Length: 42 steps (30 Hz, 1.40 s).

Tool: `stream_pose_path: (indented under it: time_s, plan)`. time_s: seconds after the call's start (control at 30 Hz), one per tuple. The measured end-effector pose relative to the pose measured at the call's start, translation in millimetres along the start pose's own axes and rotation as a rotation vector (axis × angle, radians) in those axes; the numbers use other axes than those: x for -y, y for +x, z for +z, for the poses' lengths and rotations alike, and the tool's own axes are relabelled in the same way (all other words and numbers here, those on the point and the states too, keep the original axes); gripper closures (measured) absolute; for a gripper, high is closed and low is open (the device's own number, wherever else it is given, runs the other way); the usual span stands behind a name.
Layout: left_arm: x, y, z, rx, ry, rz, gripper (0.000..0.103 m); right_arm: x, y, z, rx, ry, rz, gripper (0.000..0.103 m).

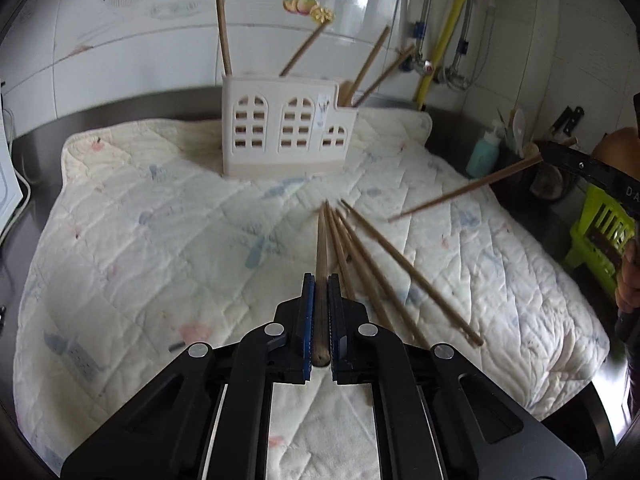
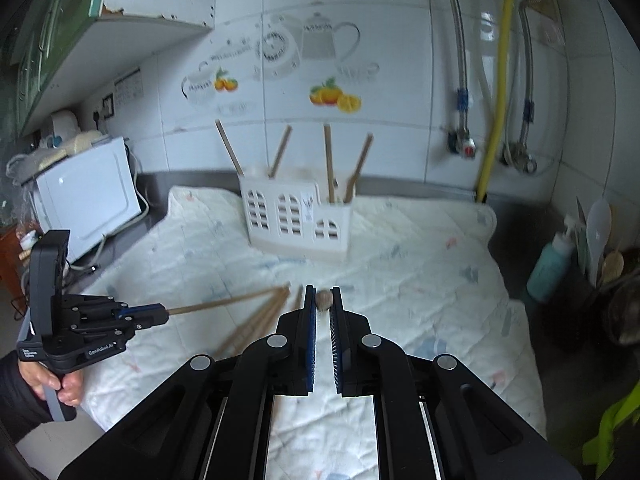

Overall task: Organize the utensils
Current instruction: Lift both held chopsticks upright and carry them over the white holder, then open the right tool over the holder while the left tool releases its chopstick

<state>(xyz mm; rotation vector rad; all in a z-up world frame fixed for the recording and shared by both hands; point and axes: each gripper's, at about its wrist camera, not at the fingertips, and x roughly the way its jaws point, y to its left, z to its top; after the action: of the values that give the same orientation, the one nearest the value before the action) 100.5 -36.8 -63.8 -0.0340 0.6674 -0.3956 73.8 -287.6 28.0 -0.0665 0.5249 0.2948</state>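
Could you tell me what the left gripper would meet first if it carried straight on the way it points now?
The left gripper, shut on a chopstick, points toward the white utensil holder. The quilted cloth ahead looks bare, so the holder's front wall probably comes first, the chopstick tip leading. Depth is uncertain.

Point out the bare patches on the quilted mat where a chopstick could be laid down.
Free: the quilted mat left of the loose wooden chopsticks, and in front of the white window-cutout utensil holder. Crowded: the centre-right, where the chopsticks fan out.
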Motion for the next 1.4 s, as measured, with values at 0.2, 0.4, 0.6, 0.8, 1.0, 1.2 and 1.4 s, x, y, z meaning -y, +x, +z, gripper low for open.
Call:
stream_pose_path:
  time_s: [0.2,0.4,0.6,0.8,1.0,1.2,1.4]
  plan:
    - [-5.1,-11.3,21.5,0.046,0.002,-0.012,0.098,-7.3,-0.9,31.6,0.017,-0.039,0.027,0.096]
    - [-7.2,-18.5,47.1,0.072,0.027,-0.01,0.098,-13.7,4.9,72.1,0.039,-0.086,0.033,0.096]
    - [-4.1,-22.3,77.5,0.103,0.078,-0.006,0.098,-15.3,14.4,122.7,0.117,-0.086,0.042,0.096]
    - [-4.8,-19.7,99.8,0.119,0.11,0.005,0.098,-13.6,35.6,168.5,0.186,-0.068,0.018,0.096]
    - [-10.8,-19.2,123.6,0.142,0.126,0.011,0.098,-1.8,58.6,202.0,0.224,-0.05,-0.046,0.096]
    - [-15.5,-22.8,157.3,0.192,0.13,0.008,0.098,9.5,79.1,223.8,0.257,-0.005,-0.059,0.096]
    - [-14.8,-35.6,198.6,0.279,0.145,0.028,0.098,21.0,114.6,227.2,0.244,0.034,-0.06,0.096]
